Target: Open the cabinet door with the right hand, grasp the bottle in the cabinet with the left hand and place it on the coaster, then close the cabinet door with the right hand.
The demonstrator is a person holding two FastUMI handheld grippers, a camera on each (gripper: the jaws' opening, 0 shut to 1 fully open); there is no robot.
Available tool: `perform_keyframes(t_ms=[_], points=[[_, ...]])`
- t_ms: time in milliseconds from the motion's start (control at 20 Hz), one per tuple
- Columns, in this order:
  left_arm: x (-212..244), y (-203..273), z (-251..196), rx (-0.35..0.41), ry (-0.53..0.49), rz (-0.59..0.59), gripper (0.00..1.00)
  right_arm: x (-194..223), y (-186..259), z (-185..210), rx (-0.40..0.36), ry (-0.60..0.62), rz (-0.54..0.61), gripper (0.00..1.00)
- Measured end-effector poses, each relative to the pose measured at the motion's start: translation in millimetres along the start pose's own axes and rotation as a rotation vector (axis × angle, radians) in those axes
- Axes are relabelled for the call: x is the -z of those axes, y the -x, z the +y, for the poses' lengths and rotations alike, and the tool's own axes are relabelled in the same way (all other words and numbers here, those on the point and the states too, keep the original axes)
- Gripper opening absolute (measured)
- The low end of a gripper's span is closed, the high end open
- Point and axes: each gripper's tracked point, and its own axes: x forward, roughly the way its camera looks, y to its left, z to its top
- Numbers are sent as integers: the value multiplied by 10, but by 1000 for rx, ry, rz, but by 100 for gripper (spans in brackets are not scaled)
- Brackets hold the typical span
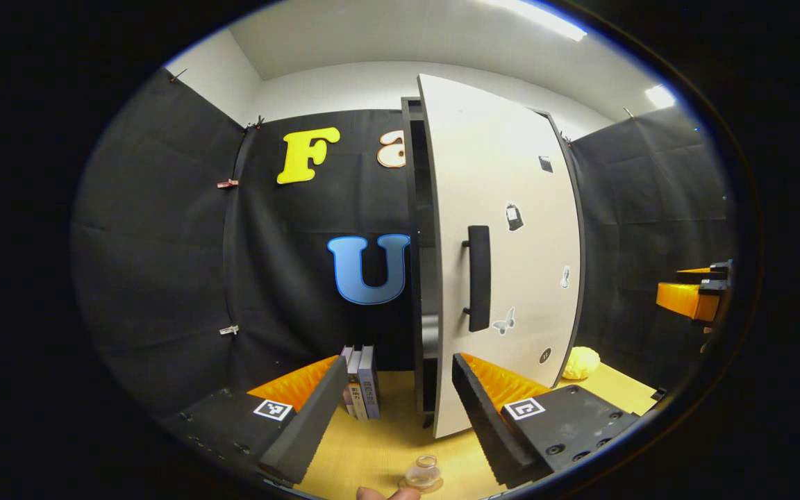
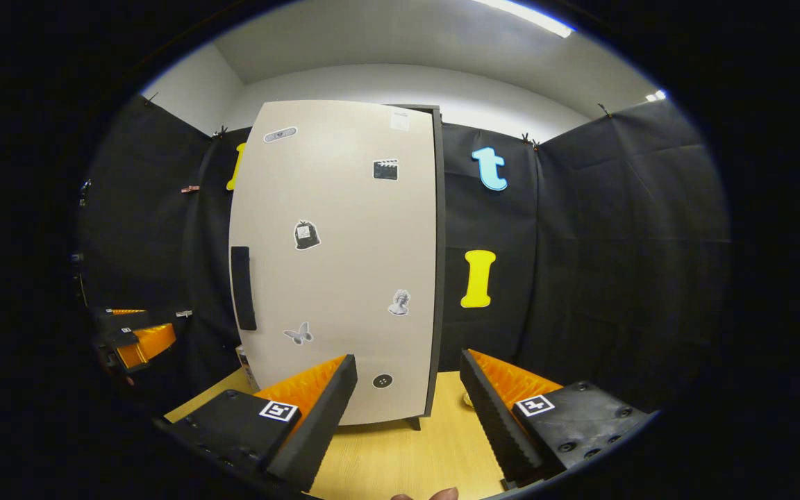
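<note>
The tall cabinet's pale door (image 1: pixel 511 229) carries a black handle (image 1: pixel 478 278) and stands a narrow gap off the dark frame (image 1: pixel 415 243) on its handle side. A small clear bottle (image 1: pixel 422 472) sits upright on a round coaster (image 1: pixel 433 485) on the wooden table, low between my left gripper's fingers and nearer than their tips. My left gripper (image 1: pixel 400 417) is open and holds nothing. My right gripper (image 2: pixel 407 417) is open too, facing the door (image 2: pixel 337 264) short of it, with the handle (image 2: pixel 243 288) to its left. Each gripper appears at the other view's edge: right gripper (image 1: pixel 695 295), left gripper (image 2: pixel 132 340).
Several books (image 1: pixel 362 382) stand upright on the table just left of the cabinet. A yellow lumpy object (image 1: pixel 580 362) lies to the cabinet's right. Black cloth walls close in the table (image 2: pixel 407 451) on three sides. A fingertip (image 1: pixel 379 493) shows at the bottom edge.
</note>
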Motion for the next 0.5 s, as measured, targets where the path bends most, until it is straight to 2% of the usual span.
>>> perform_keyframes(t_ms=[500], points=[[-92,-11,-440,-31,-9,-1,95,34,-46,-362,-23,-25,12,96]])
